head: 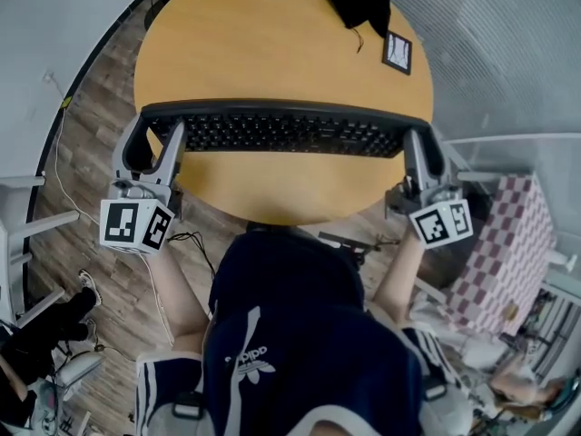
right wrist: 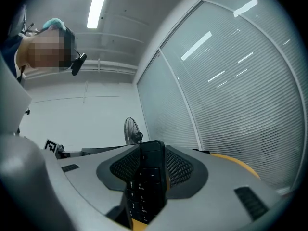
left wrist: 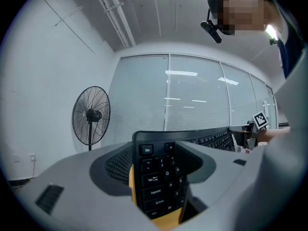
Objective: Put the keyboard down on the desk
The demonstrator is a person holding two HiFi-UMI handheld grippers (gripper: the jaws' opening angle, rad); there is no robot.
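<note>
In the head view, you hold the black keyboard (head: 281,133) level across the near half of the round wooden desk (head: 272,53). Your left gripper (head: 156,136) is on its left end and your right gripper (head: 422,143) on its right end. Both ends reach past the desk's edge; whether the keyboard's underside touches the wood cannot be told from here. Far right on the desk lies a black cloth (head: 359,3), with a small dark-edged card (head: 397,51) just beside it on the near side. In the left gripper view, your jaws are clamped on the end of the keyboard (left wrist: 156,174) with the Esc, Tab and Caps Lock keys. A strip of yellow desk shows beneath, and the row of keys runs off right toward the other gripper's marker cube. A standing fan (left wrist: 90,115) is at the far left, before a glazed wall. In the right gripper view, your jaws are closed on the number-pad end of the keyboard (right wrist: 143,177), with the desk's rim at the right and the fan small in the distance.
</note>
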